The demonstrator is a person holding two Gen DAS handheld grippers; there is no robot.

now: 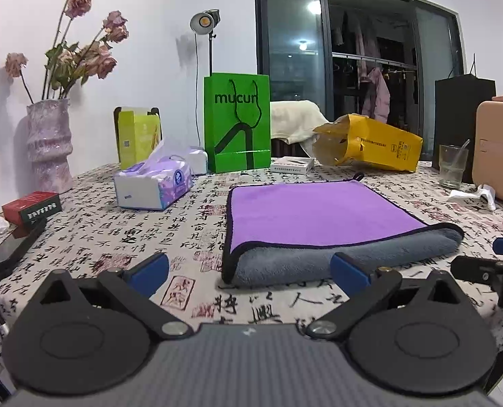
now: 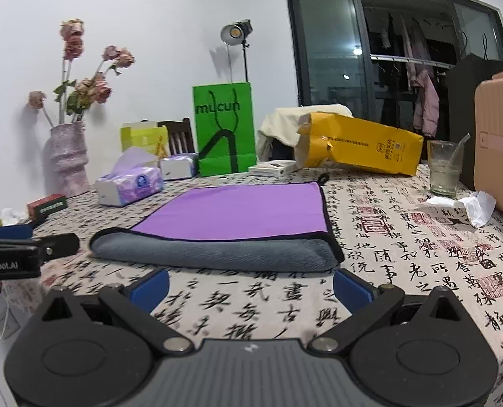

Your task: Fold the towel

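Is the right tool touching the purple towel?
Apart. In the right wrist view the right tool is open, and patterned tablecloth shows between its blue fingertips and the towel's grey folded edge.

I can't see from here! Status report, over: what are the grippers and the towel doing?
Left gripper and right gripper: jaws open, empty. Purple-and-grey plush towel lies folded on the calligraphy-print tablecloth, untouched. Nothing between jaws and towel.
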